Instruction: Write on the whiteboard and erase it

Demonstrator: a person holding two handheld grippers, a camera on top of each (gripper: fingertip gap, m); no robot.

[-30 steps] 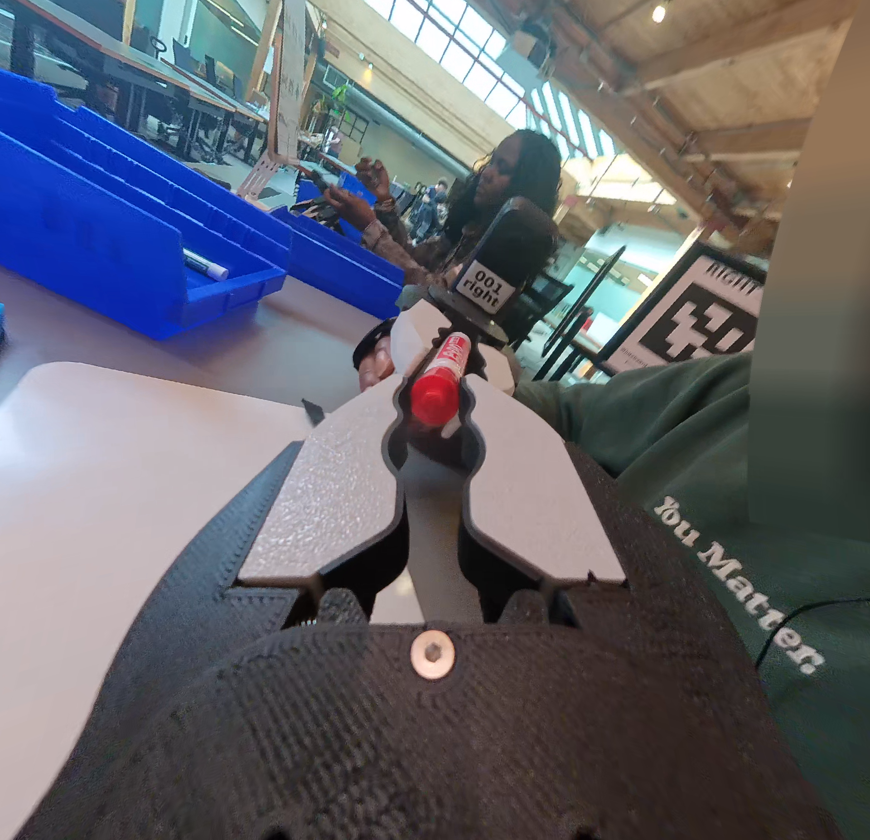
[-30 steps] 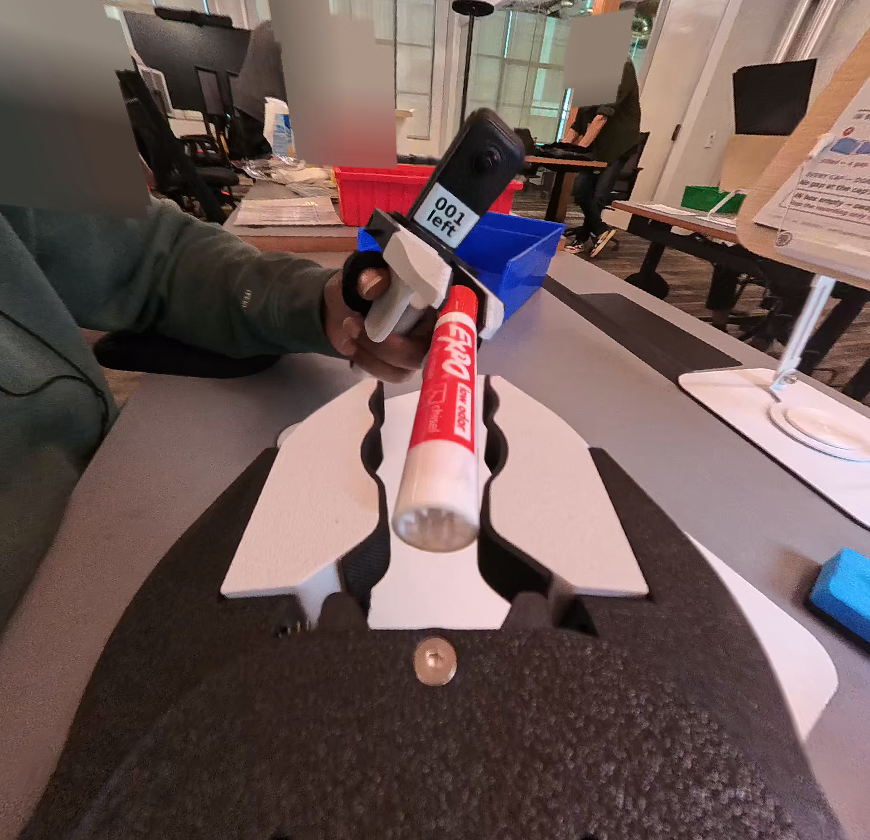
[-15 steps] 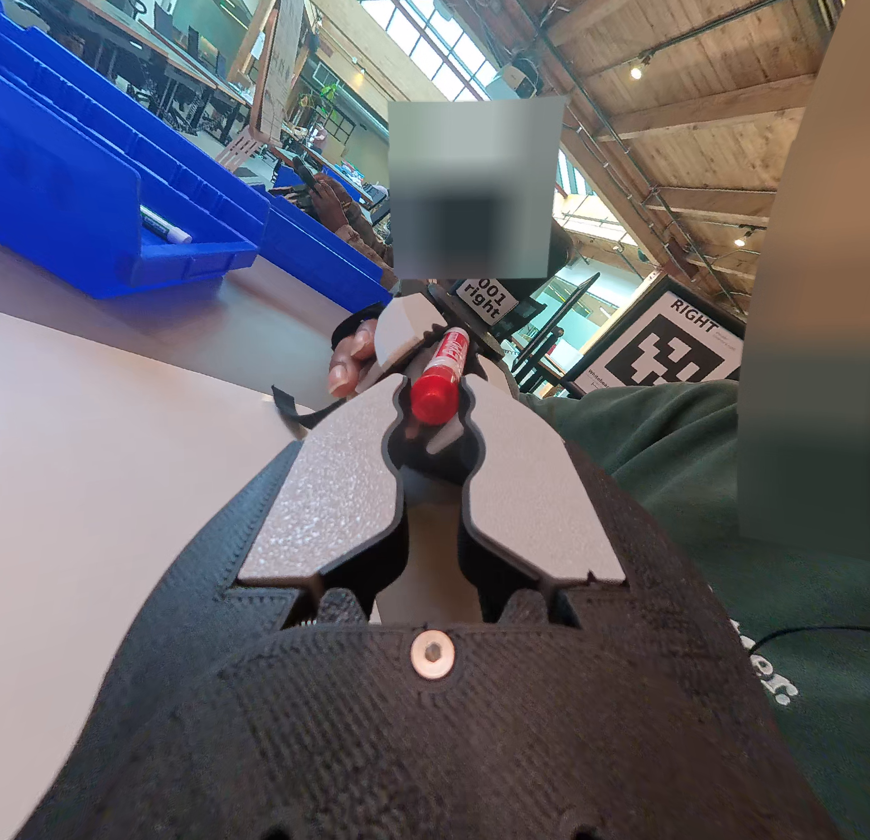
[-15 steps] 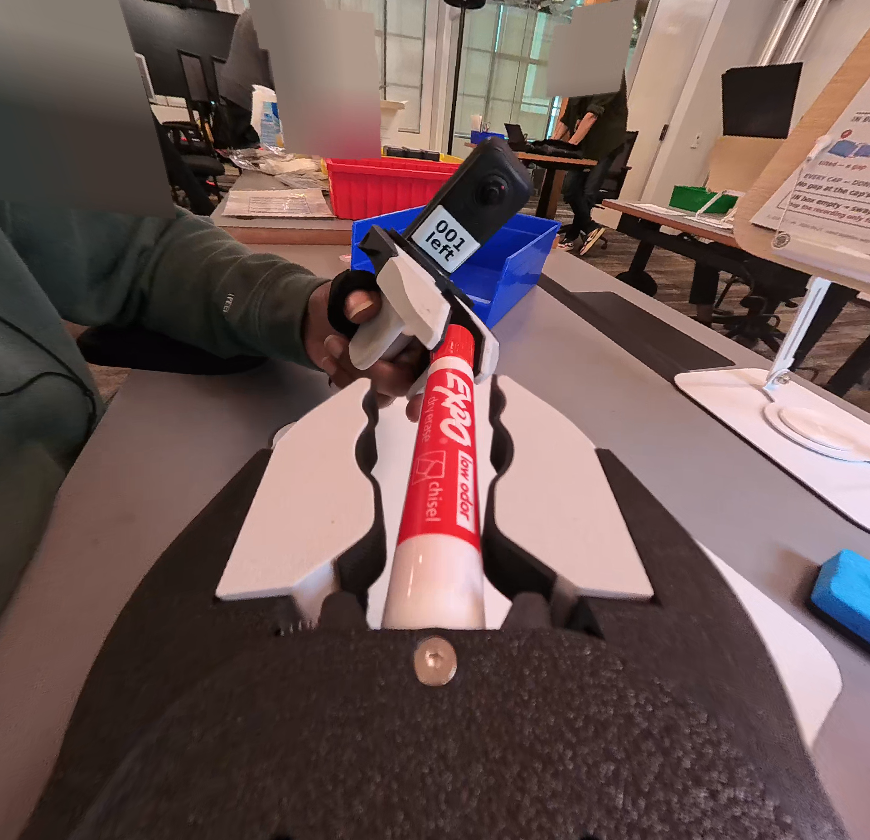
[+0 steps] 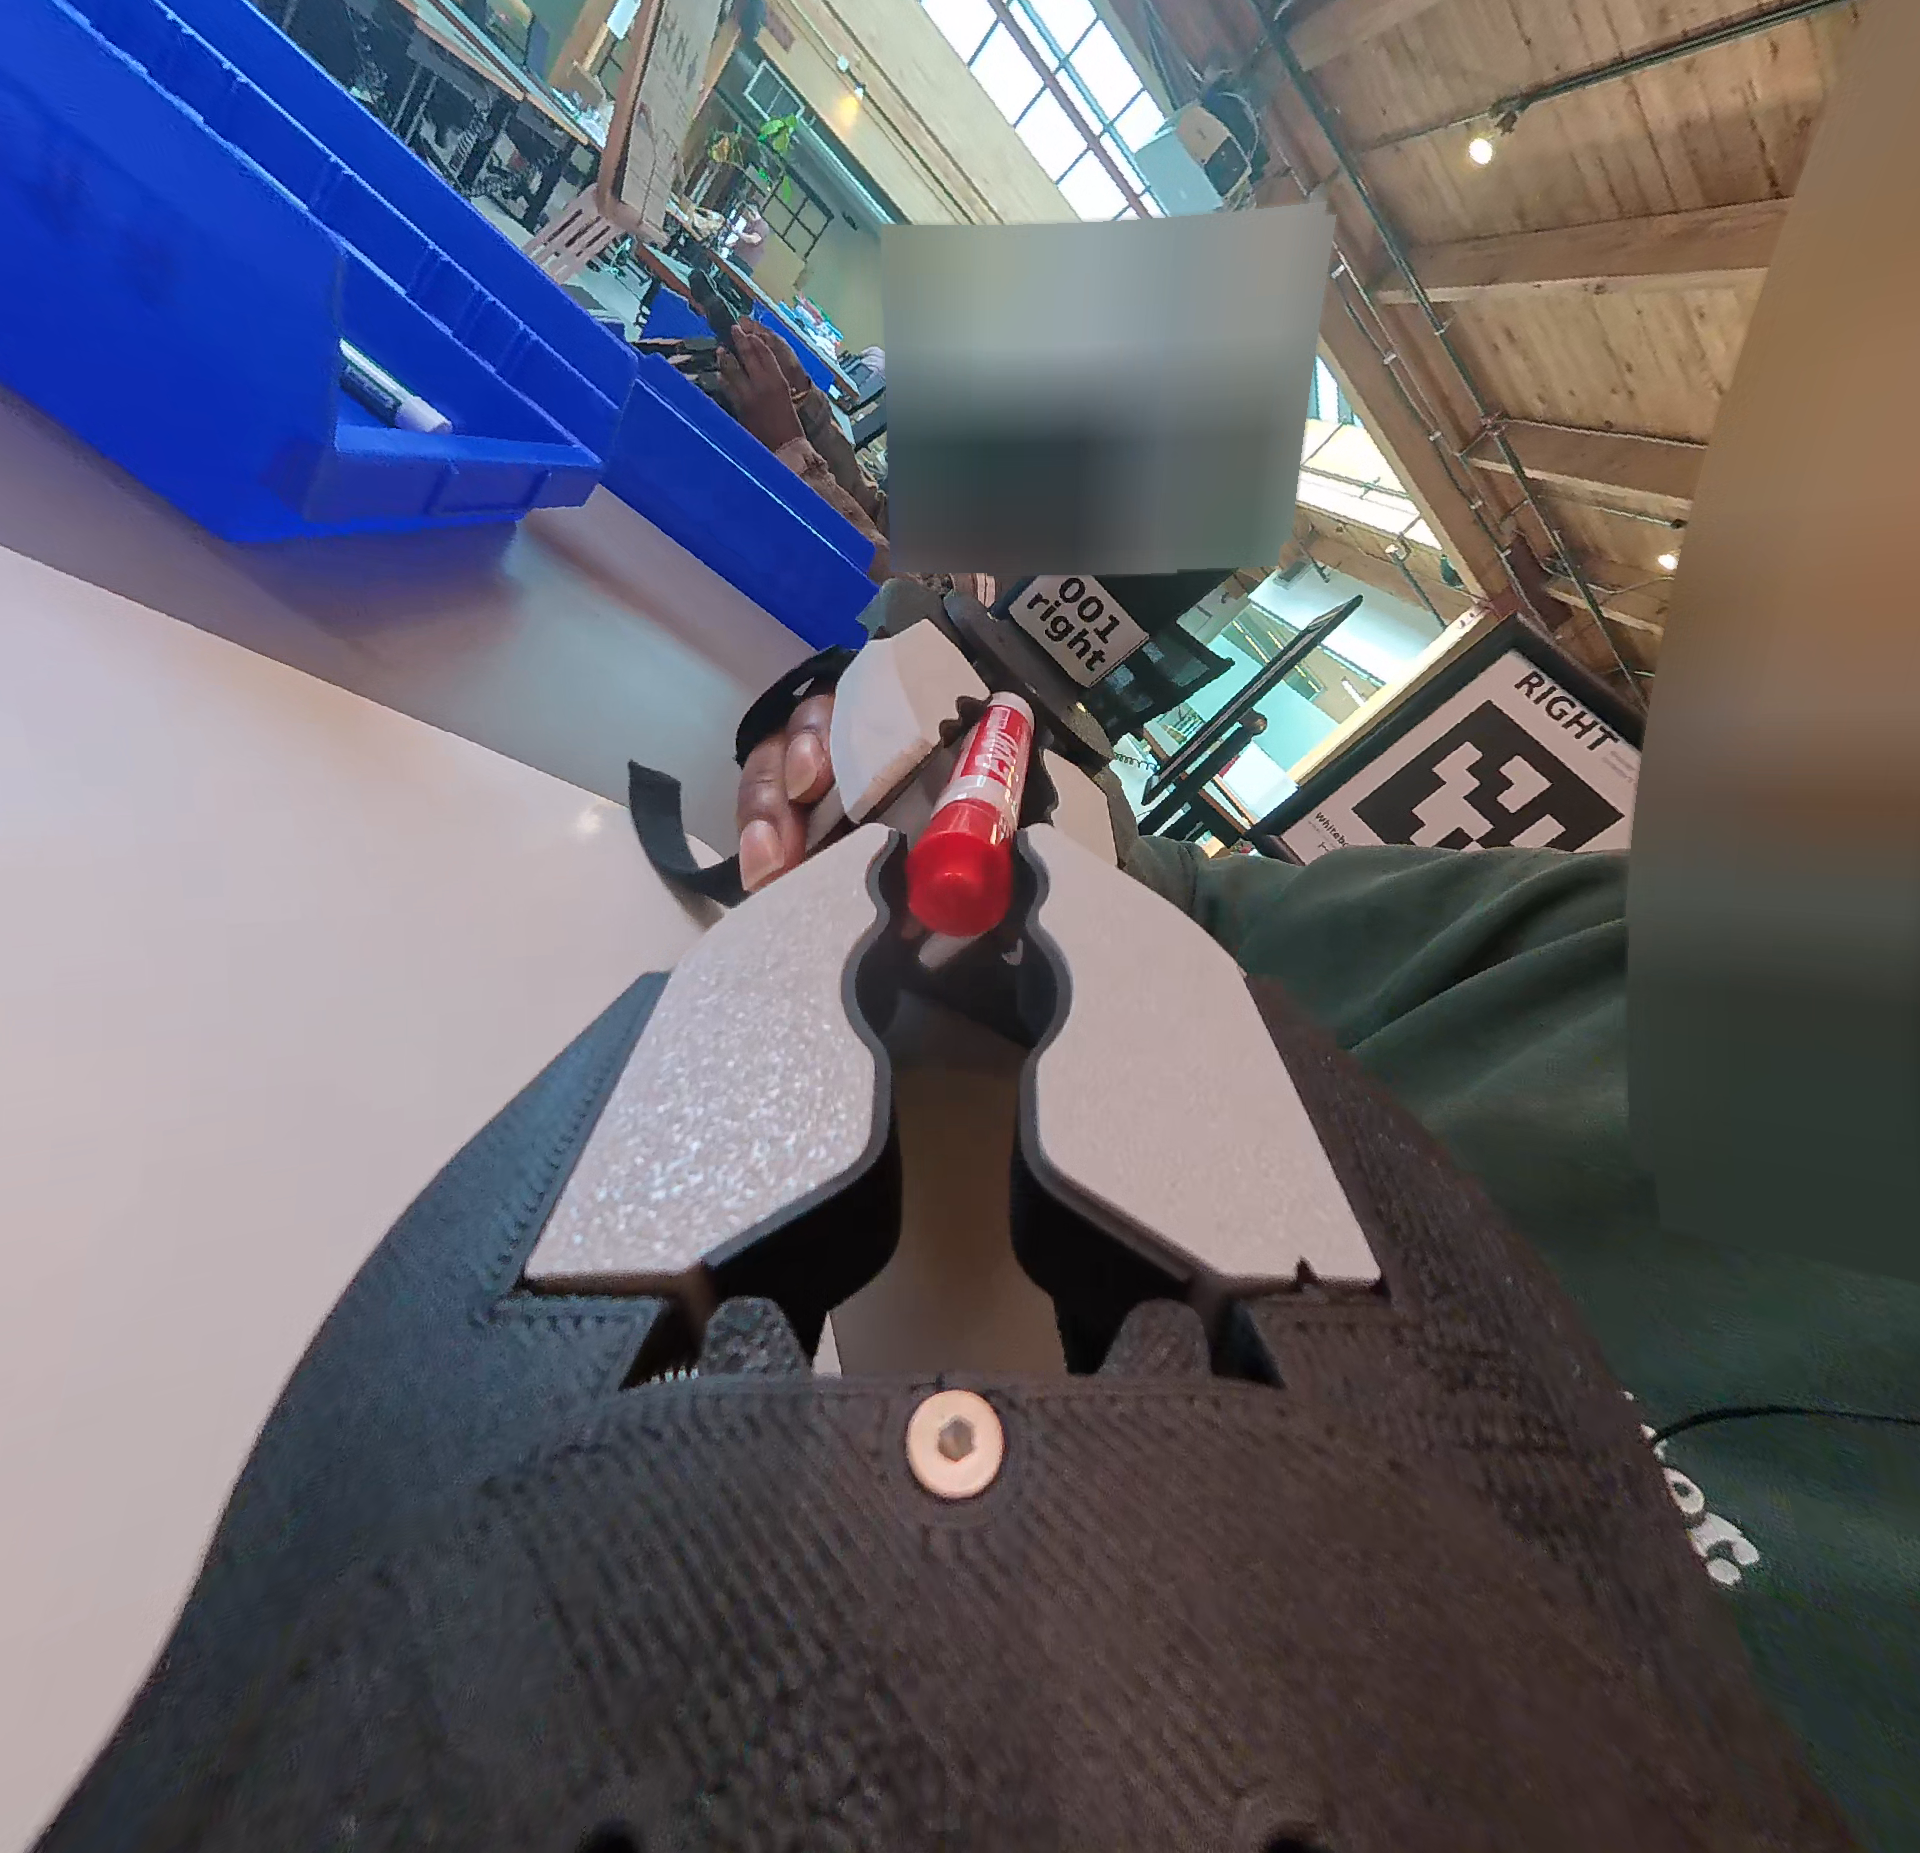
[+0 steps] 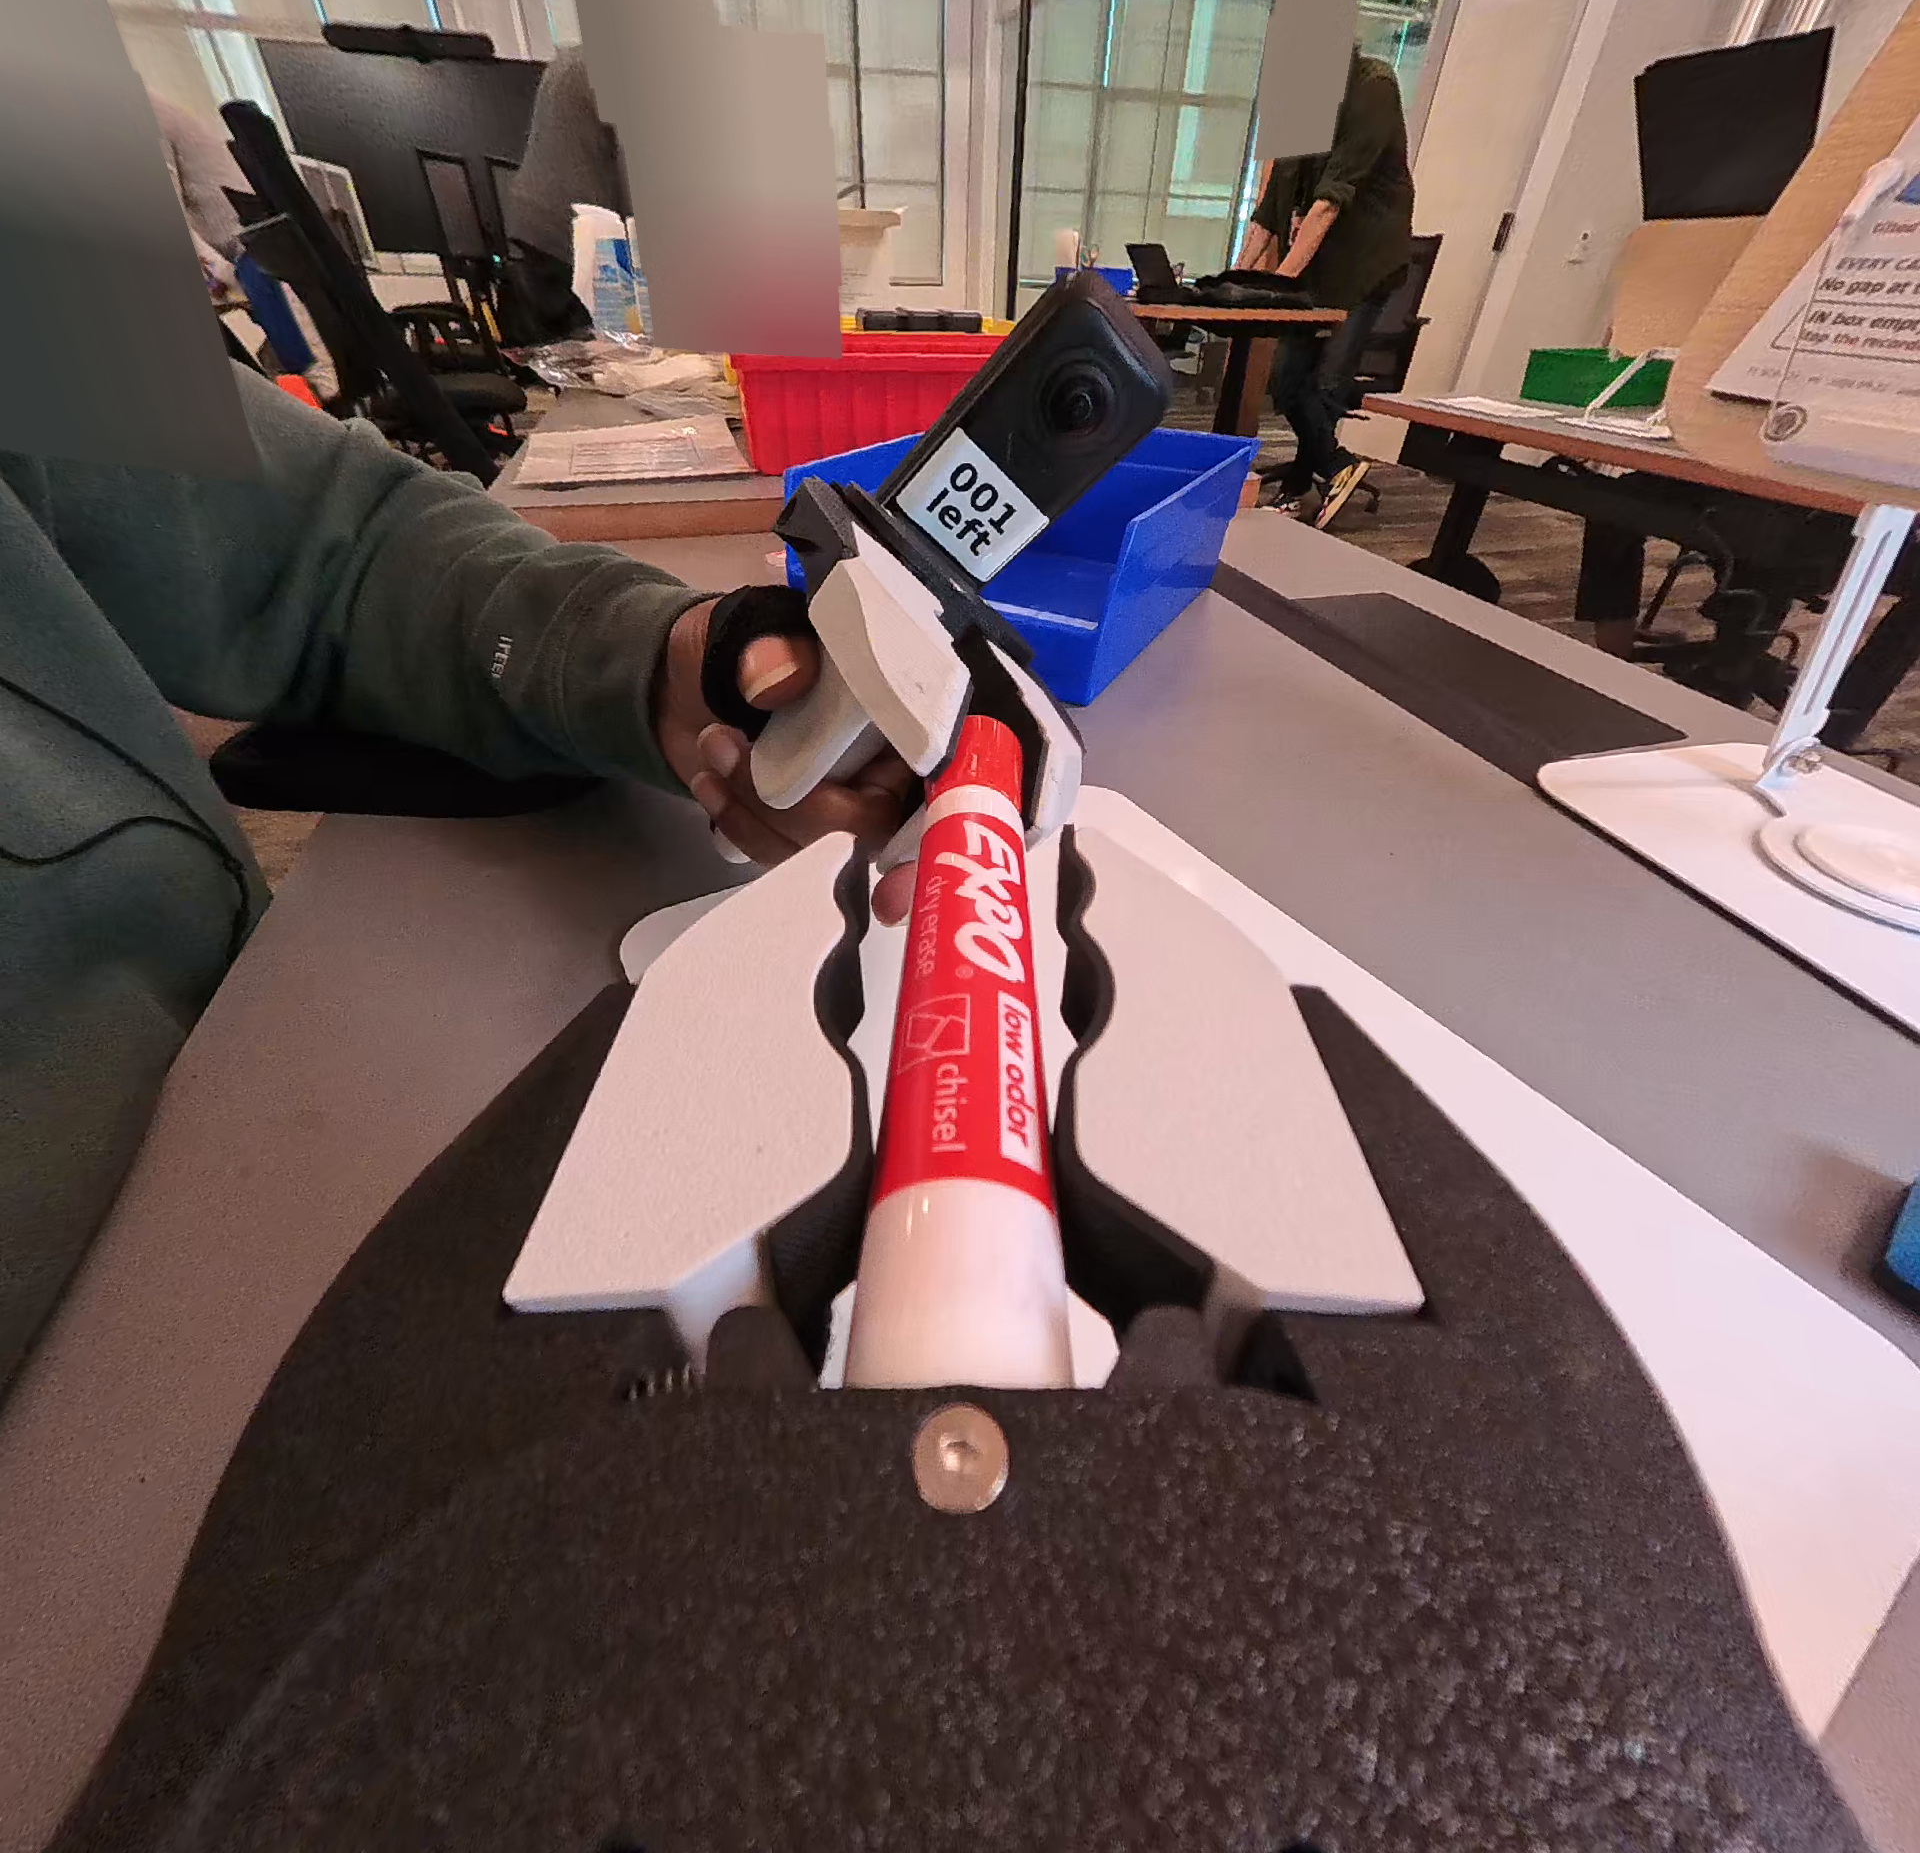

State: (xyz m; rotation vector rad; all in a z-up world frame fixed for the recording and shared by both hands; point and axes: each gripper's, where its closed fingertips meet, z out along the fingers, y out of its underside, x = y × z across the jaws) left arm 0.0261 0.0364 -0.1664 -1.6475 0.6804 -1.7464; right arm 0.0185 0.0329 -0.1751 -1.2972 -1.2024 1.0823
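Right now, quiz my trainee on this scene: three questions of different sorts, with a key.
1. True or false: the red marker is already uncapped.
2. In the left wrist view, what lies in the blue bin? A) a sponge B) another marker C) a cup
3. Which gripper's fingers pinch the cap of the red marker?

Key: 1 false, the cap is on. 2 B. 3 the left gripper.
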